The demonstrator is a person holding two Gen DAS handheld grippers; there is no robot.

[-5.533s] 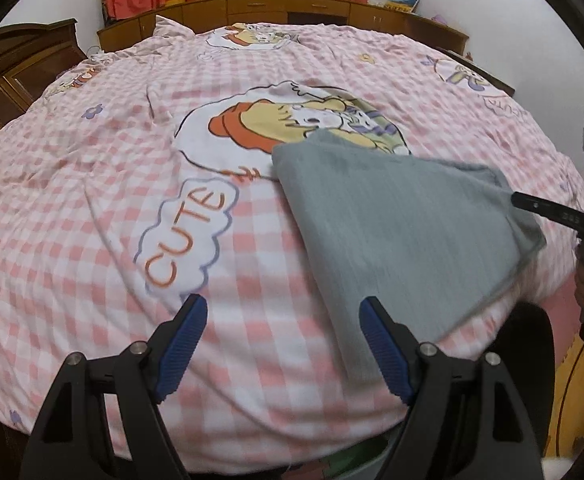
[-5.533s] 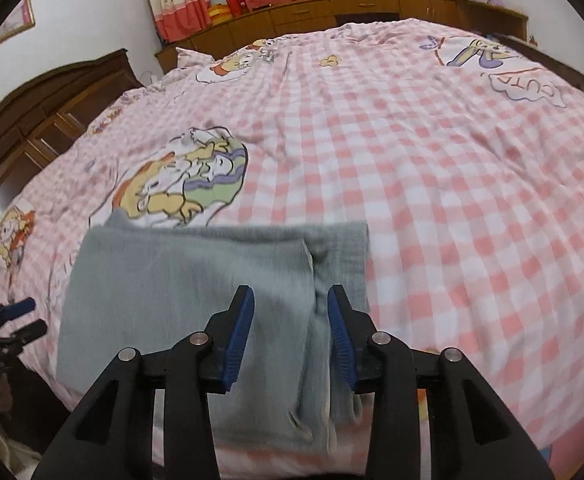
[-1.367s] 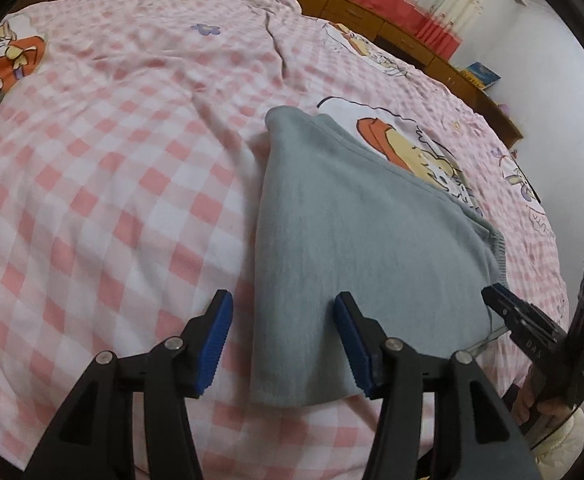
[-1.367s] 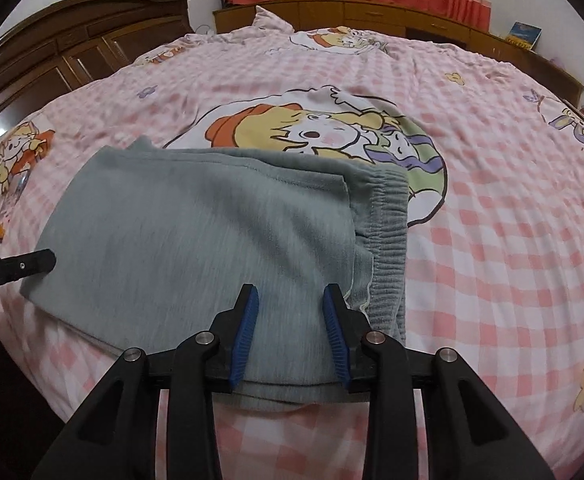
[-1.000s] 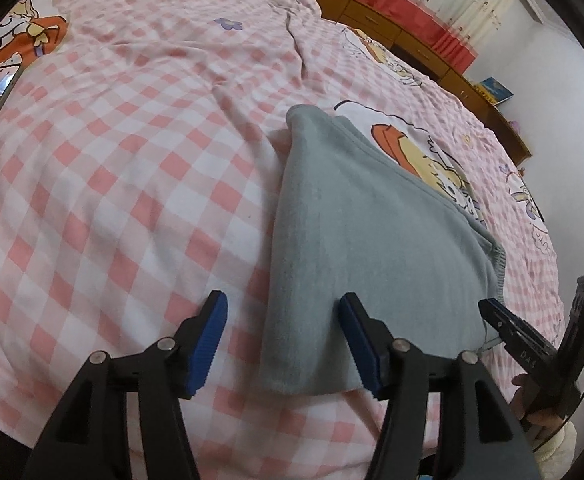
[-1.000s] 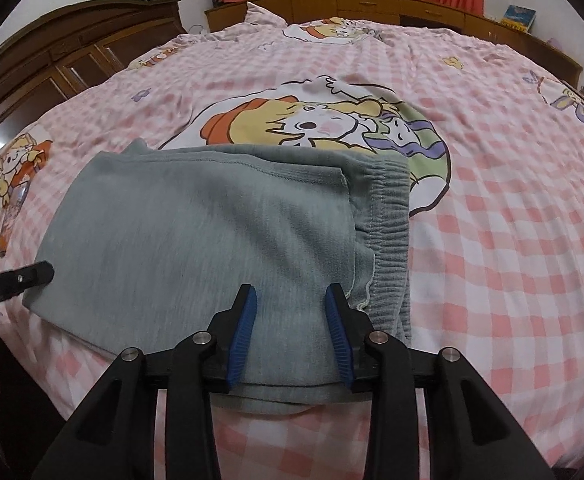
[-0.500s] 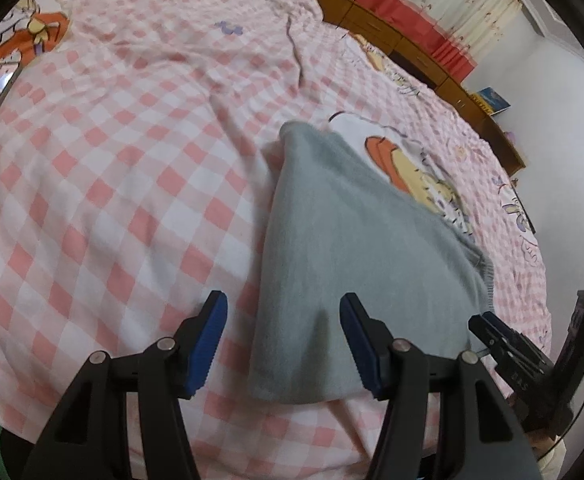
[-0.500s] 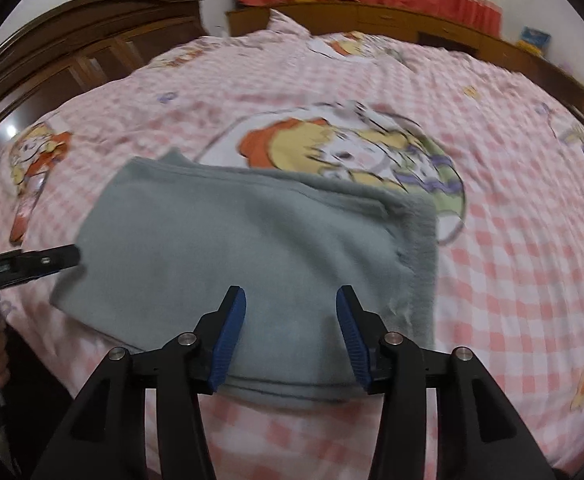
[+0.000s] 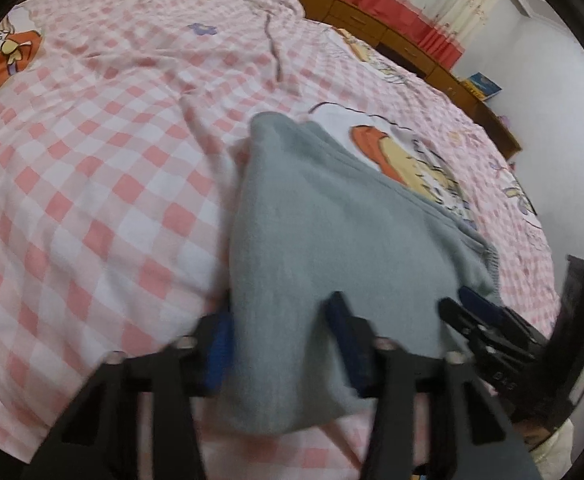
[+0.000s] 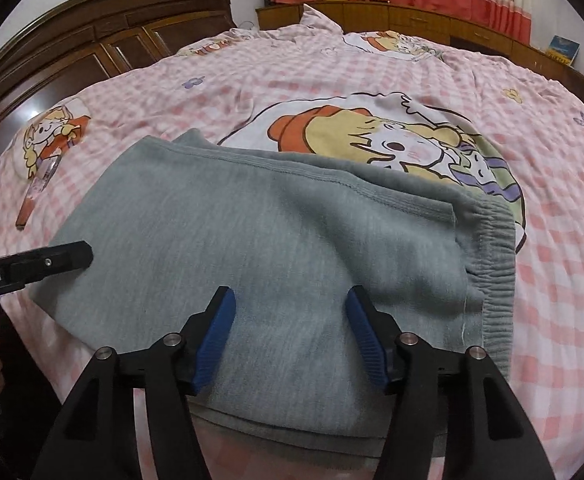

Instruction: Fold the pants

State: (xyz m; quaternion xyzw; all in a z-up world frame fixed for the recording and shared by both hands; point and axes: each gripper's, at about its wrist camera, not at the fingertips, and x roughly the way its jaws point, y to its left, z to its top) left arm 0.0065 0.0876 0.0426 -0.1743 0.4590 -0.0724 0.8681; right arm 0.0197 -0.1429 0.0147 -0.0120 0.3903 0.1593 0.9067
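Left gripper (image 9: 280, 336) jaws closing around folded pants (image 9: 332, 232)

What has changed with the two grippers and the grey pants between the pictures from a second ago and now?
The left gripper is closing around the near left end of the folded grey pants, cloth between its jaws. The right gripper is opening, its pads clear of the cloth. The pants stayed folded on the pink checked bedcover.
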